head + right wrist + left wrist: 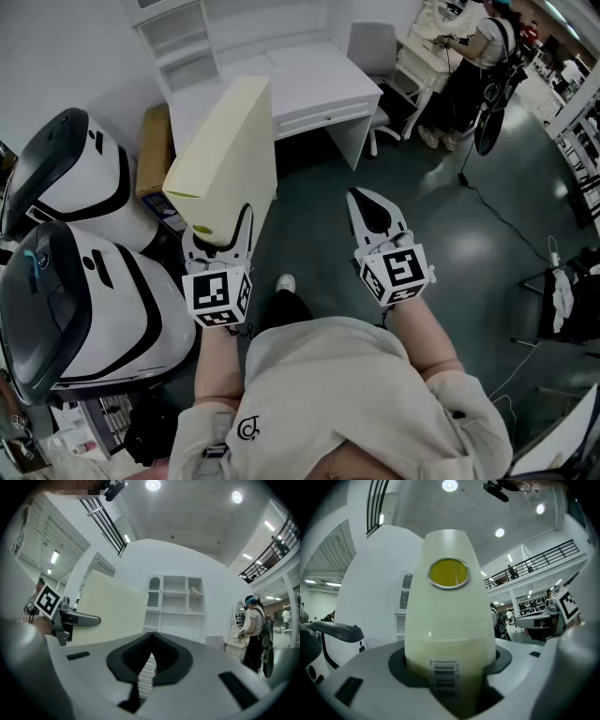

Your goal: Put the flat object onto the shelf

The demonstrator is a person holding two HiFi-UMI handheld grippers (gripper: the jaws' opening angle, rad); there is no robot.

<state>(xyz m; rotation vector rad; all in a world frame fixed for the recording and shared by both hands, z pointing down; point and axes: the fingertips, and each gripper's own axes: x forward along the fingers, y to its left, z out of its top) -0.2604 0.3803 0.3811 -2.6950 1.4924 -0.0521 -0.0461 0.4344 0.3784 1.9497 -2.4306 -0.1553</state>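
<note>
My left gripper (218,228) is clamped on the near end of the flat cream box (234,141), which stands on edge and sticks out toward the far white shelf (178,42). My right gripper (364,199) has its jaws together and empty, right of the box. The white desk (314,84) is far ahead.
</note>
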